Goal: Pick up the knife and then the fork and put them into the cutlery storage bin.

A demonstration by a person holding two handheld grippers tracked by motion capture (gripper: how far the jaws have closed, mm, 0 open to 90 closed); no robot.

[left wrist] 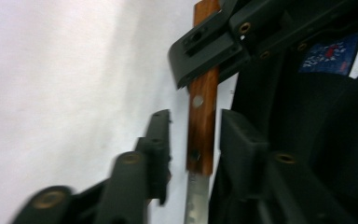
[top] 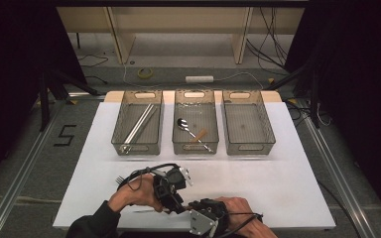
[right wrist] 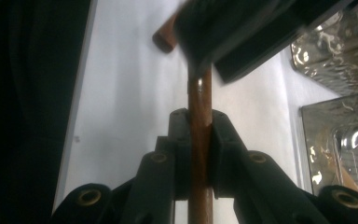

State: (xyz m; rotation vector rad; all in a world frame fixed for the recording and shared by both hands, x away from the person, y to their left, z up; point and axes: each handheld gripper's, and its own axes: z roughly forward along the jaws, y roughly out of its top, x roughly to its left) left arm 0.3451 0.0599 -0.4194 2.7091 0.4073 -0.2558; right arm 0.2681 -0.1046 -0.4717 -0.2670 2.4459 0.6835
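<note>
A knife with a brown wooden handle [left wrist: 203, 116] and a steel blade [left wrist: 196, 200] lies near the front edge of the white table [top: 278, 188]. My right gripper [right wrist: 199, 116] is shut on the handle [right wrist: 199, 88], its pads pressing both sides. My left gripper [left wrist: 196, 121] stands open around the same handle, with a gap at each pad. In the high view the left gripper [top: 174, 202] and the right gripper [top: 186, 208] meet tip to tip, and the blade [top: 144, 211] sticks out to the left under the left hand.
Three clear bins stand in a row at the back: the left bin [top: 124, 130] holds long metal utensils, the middle bin [top: 176, 130] holds a spoon [top: 183, 124] and a wood-handled piece, the right bin [top: 269, 130]. A fork [top: 120, 179] lies by the left hand.
</note>
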